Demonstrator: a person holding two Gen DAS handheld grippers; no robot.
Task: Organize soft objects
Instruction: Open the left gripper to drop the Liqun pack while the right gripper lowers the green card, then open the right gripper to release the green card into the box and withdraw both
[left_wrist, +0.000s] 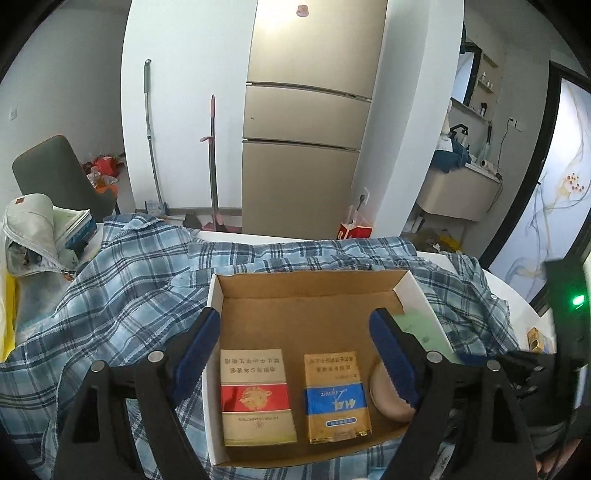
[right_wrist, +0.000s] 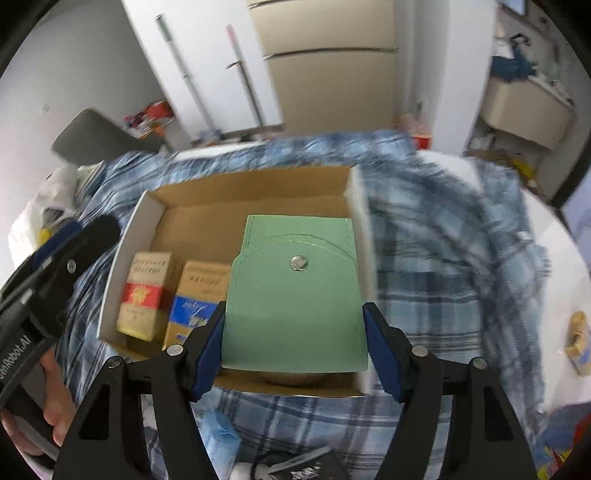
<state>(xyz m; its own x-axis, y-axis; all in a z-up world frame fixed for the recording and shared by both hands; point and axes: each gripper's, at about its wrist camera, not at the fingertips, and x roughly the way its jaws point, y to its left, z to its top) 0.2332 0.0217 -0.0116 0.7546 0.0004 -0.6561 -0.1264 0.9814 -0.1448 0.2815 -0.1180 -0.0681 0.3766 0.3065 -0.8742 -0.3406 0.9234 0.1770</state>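
An open cardboard box lies on a blue plaid shirt. Inside it stand a red-and-cream pack and a blue-and-gold pack, with a tan rounded thing beside them. My left gripper hangs open above the box's near end, nothing between its pads. My right gripper is shut on a green snap pouch, held over the right side of the box. The pouch also shows at the box's right wall. The left gripper appears at the left, held by a hand.
The plaid shirt covers most of the white table. A white zip bag and books lie at the far left, a small gold item at the right. A grey chair, a fridge and mops stand behind.
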